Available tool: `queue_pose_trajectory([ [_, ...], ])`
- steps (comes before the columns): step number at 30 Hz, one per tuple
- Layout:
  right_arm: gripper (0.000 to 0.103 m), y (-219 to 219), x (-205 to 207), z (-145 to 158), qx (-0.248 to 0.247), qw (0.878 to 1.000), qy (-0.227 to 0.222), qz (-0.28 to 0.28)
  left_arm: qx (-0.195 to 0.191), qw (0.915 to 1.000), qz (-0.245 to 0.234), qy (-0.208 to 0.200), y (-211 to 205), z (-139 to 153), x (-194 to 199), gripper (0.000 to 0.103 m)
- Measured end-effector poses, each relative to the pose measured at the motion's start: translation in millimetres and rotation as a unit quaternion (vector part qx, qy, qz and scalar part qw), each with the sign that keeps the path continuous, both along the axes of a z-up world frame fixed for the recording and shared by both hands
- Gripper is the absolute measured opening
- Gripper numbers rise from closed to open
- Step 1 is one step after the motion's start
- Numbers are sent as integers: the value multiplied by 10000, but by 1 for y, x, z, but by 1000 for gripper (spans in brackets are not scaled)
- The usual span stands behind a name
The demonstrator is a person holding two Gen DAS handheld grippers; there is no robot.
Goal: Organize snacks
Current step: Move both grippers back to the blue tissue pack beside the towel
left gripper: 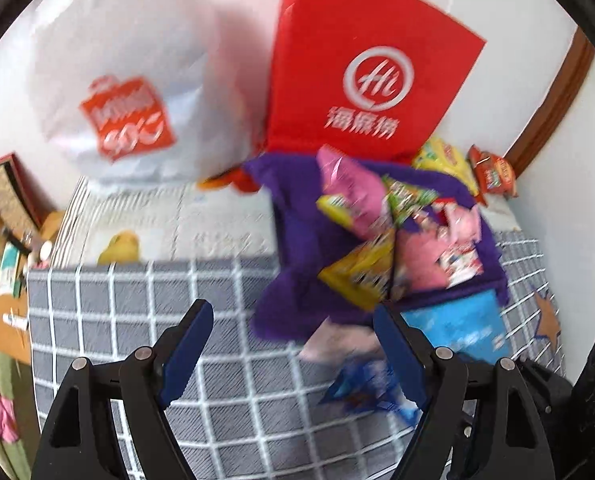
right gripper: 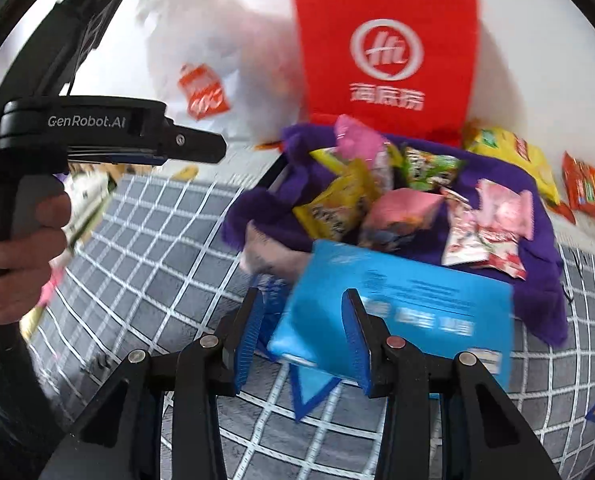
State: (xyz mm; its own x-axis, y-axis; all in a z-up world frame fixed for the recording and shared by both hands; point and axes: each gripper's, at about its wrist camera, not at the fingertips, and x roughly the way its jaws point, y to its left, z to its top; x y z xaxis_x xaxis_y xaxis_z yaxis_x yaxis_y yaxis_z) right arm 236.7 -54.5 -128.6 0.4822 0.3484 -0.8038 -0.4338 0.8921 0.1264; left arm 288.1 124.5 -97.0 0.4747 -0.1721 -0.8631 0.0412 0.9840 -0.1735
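**Right wrist view: blue box between the jaws beside the snack pile**

Right wrist view: the right gripper (right gripper: 303, 340) has a blue box (right gripper: 397, 308) between its two blue pads (right gripper: 355, 336). The right pad lies against the box face; whether the left pad touches it cannot be told, so a firm clamp cannot be confirmed. The box sits at the near edge of a purple cloth (right gripper: 537, 280) heaped with snack packets (right gripper: 377, 200) in pink, yellow and green. The cloth lies on a grey checked cover (right gripper: 157, 240). Behind it a red bag (right gripper: 385, 60) stands upright, with a white bag (right gripper: 217, 60) to its left. More packets (right gripper: 537, 168) lie to the right of the cloth. A hand (right gripper: 21, 248) holds the left gripper's handle at the left edge.

Left wrist view: the left gripper (left gripper: 293, 340) has its jaws apart and empty above the cover (left gripper: 137, 320). The cloth (left gripper: 297, 232), the packets (left gripper: 377, 220) and the box (left gripper: 461, 324) lie ahead and to its right. A blue packet (left gripper: 369, 392) lies on the cover just beside the right finger.
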Motion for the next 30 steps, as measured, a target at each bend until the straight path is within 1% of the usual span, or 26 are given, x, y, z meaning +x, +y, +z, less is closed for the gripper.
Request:
queue_pose_trajectory([
  [3, 41, 22, -4, -4, -246, 9993, -179, 201, -86, 9999, 64, 64, 16, -11, -10, 81],
  [8, 41, 51, 1, -13, -580, 9962, -185, 627, -235, 9995, 190, 64, 38, -20, -17, 81],
  [10, 41, 62, 4, -20, -831, 9935, -171, 752, -264, 9994, 224, 84, 45, -25, -18, 81],
  [13, 41, 72, 10, -30, -1249, 9889, -94, 796, -321, 9989, 320, 109, 57, -32, -20, 81],
  [15, 41, 76, 13, -35, -1321, 9868, -6, 940, -368, 9985, 375, 142, 63, -37, -20, 81],
  [17, 40, 80, 14, -42, -1551, 9824, 83, 1037, -415, 9981, 427, 167, 68, -40, -22, 81],
  [19, 37, 86, 14, -49, -1884, 9757, 84, 1111, -477, 9977, 459, 152, 73, -40, -25, 81],
  [20, 26, 88, 12, -50, -1977, 9735, 70, 1144, -493, 9976, 466, 141, 75, -40, -26, 81],
  [21, 10, 89, 9, -50, -2053, 9713, 102, 1200, -508, 9975, 478, 120, 76, -39, -28, 81],
  [23, 6, 87, 3, -49, -1976, 9717, 272, 1264, -520, 9974, 490, 104, 78, -38, -30, 81],
  [24, 1, 85, -1, -46, -1968, 9723, 245, 1238, -527, 9974, 483, 98, 78, -37, -32, 81],
  [26, 1, 79, -10, -42, -1866, 9740, 319, 1246, -526, 9975, 459, 86, 76, -35, -34, 81],
  [28, 1, 66, -19, -39, -1595, 9788, 508, 1183, -503, 9979, 414, 67, 72, -34, -37, 81],
  [30, 1, 55, -28, -37, -1454, 9818, 584, 1071, -496, 9981, 364, 60, 67, -32, -40, 81],
])
